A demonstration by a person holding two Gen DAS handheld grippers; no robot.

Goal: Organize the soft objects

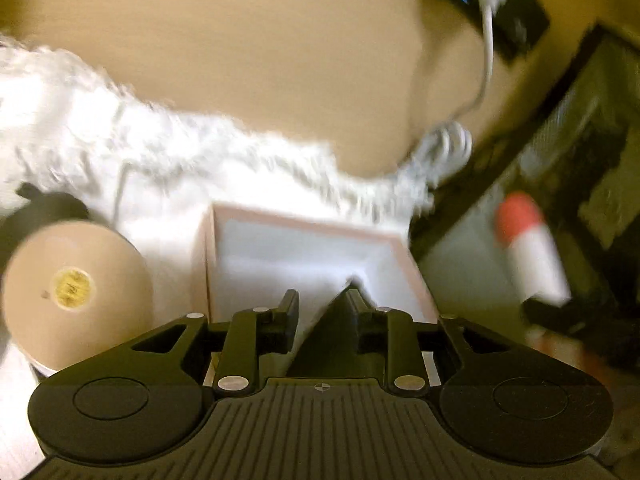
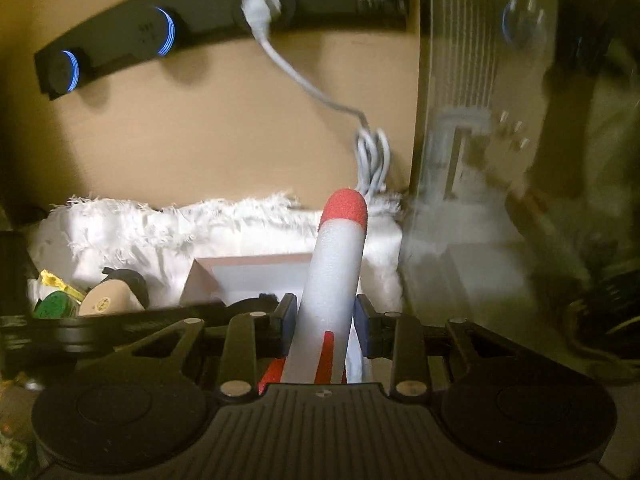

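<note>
Between right claw (image 2: 325, 318) fingers: foam rocket (image 2: 334, 288), light, squashy; grip mid-body. Left claw (image 1: 320, 308) narrow, empty, over box (image 1: 308, 256).

Right gripper clamped on a foam rocket above a pink-rimmed box

The right gripper (image 2: 325, 322) grips a white foam rocket (image 2: 332, 292) with a red nose and red fins, tip tilted slightly right. Behind it lies an open box (image 2: 248, 276) on a shaggy white rug (image 2: 160, 232). A white plug (image 2: 261, 4) sits in a black power strip (image 2: 200, 28), its cable (image 2: 372, 152) coiled beside a glass panel (image 2: 480, 140)
</note>
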